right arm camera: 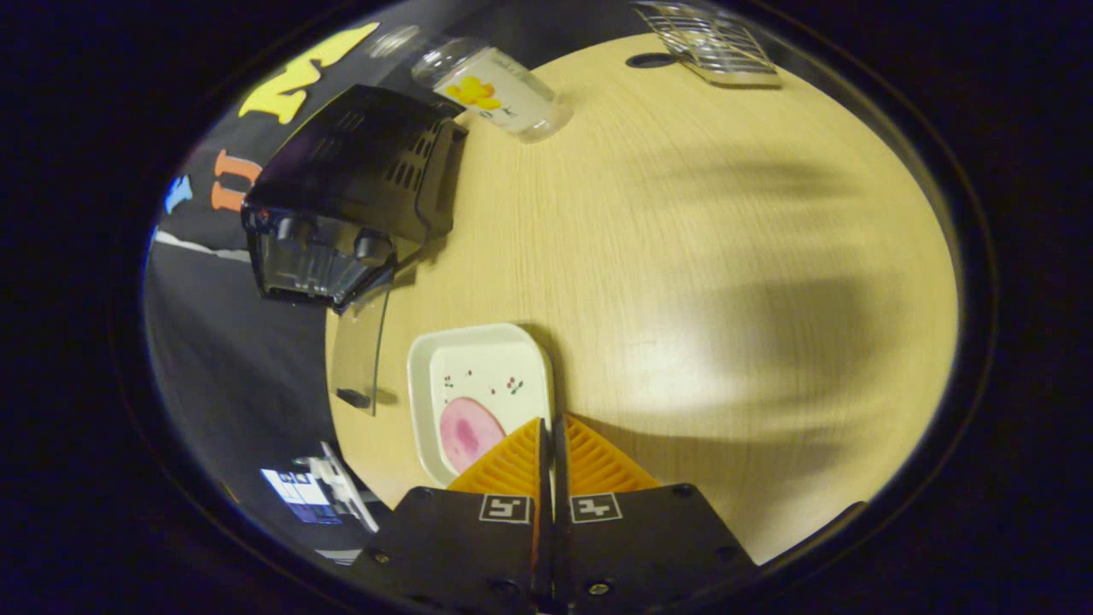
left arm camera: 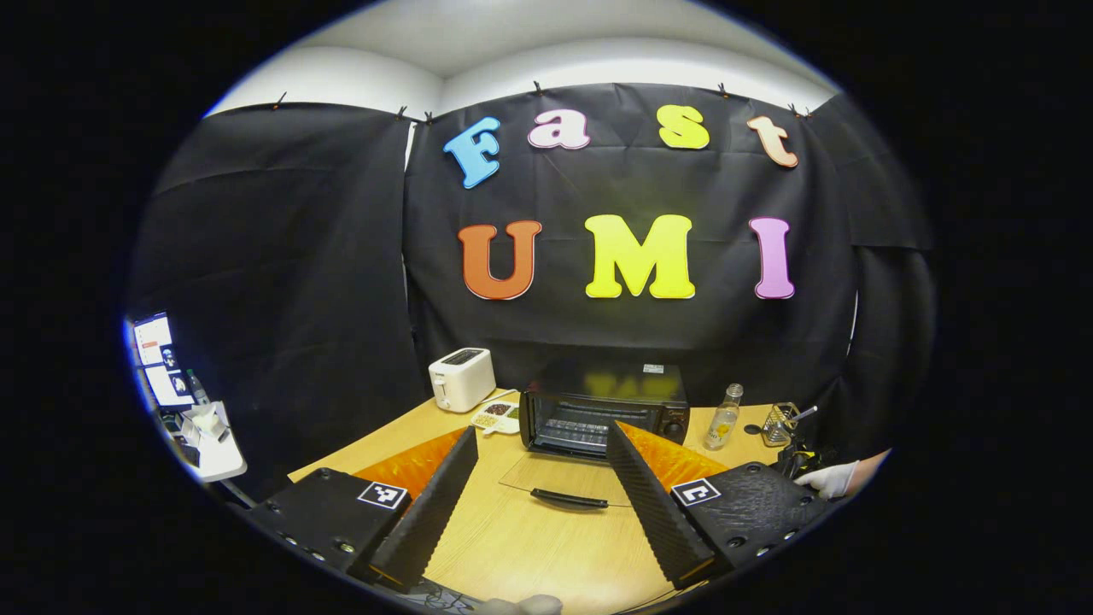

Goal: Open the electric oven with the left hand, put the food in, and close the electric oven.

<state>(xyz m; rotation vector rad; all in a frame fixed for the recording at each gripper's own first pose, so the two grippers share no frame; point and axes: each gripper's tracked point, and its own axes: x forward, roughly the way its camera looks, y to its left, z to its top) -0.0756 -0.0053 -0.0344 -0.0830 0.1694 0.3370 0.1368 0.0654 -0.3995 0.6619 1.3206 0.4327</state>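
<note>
In the left gripper view the black electric oven (left arm camera: 602,408) stands at the back of the wooden table, its glass door (left arm camera: 564,478) folded down flat with the handle toward me. My left gripper (left arm camera: 542,431) is open just in front of the door, holding nothing. In the right gripper view my right gripper (right arm camera: 547,424) is shut on the right rim of a white square plate (right arm camera: 478,376) that carries a pink slice of food (right arm camera: 465,434). The oven (right arm camera: 350,201), with its door (right arm camera: 359,342) down, lies beyond the plate to the upper left.
A white toaster (left arm camera: 461,378) and a small divided dish (left arm camera: 497,416) sit left of the oven. On its right are a clear bottle (left arm camera: 724,417) and a wire rack (left arm camera: 779,423). A gloved hand (left arm camera: 828,478) shows at the right. A screen (left arm camera: 162,359) stands far left.
</note>
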